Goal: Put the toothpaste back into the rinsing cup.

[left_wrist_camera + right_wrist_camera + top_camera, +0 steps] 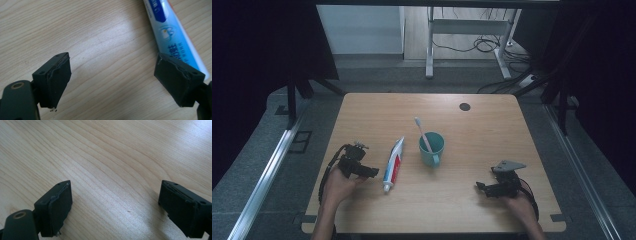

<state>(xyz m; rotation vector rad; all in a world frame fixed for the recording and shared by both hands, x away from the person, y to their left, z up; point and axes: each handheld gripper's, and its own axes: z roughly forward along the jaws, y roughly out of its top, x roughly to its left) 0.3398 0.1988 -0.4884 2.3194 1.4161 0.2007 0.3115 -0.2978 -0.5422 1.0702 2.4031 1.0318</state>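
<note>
Wooden table (492,130) is filling the middle of the high view. Left gripper (373,172) is sitting at lower left of frame in the person's left hand (337,186), jaws spread wide w/ nothing between them; in the left gripper view (112,80) bare wood is showing between the jaws, and the toothpaste tube (172,37) is running down the upper right, passing just behind the right-side jaw. In the high view the tube (393,164) is lying flat a bit left of centre, cap end toward the bottom, just right of the left gripper. Teal mug (432,149) is standing upright at centre, near the tube but apart, w/ a toothbrush (422,133) leaning inside it, head up and to the left. Right gripper (481,187) is resting at lower right in the right hand (519,205), jaws also spread wide over bare wood (112,205), well apart from the mug.
</note>
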